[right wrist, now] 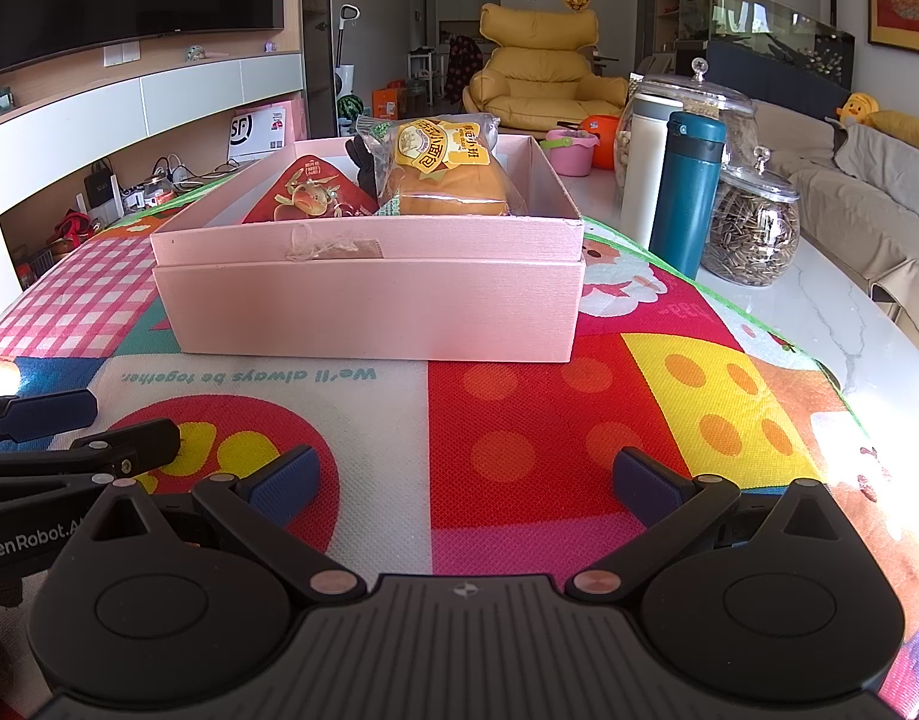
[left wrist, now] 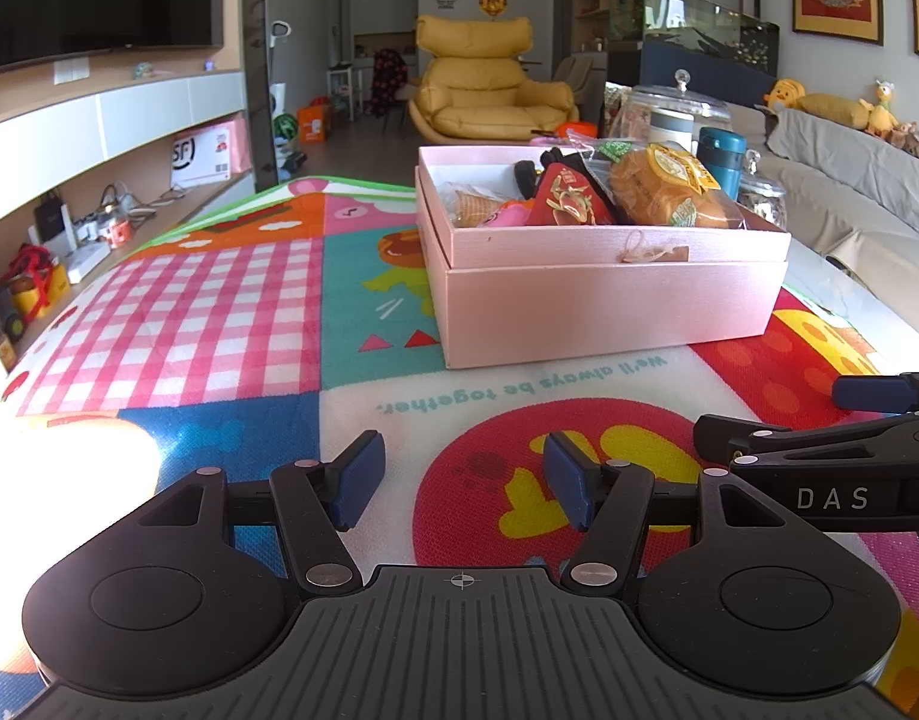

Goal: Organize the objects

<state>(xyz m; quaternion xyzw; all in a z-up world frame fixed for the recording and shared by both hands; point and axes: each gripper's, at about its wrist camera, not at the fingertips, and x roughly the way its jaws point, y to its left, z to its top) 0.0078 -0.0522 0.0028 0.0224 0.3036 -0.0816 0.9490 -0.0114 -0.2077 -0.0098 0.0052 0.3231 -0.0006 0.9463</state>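
Note:
A pink box (left wrist: 609, 306) (right wrist: 369, 312) stands on a colourful play mat (left wrist: 219, 300) (right wrist: 639, 396), ahead of both grippers. Inside it lie a wrapped bun (left wrist: 669, 192) (right wrist: 444, 171), a red packet (left wrist: 570, 195) (right wrist: 306, 195), a dark item and an ice-cream cone toy (left wrist: 468, 204). My left gripper (left wrist: 459, 480) hovers low over the mat, open, nothing between its blue pads. My right gripper (right wrist: 465, 483) is beside it, also open and empty. Each gripper's fingers (left wrist: 867, 393) (right wrist: 51, 411) show at the edge of the other's view.
Right of the box stand a teal flask (right wrist: 687, 192), a white flask (right wrist: 645, 168), and glass jars (right wrist: 750, 234) with seeds. Small pink and orange tubs (right wrist: 570, 150) sit behind. The marble table edge (right wrist: 867, 330) lies right; a sofa, yellow armchair and TV shelf surround.

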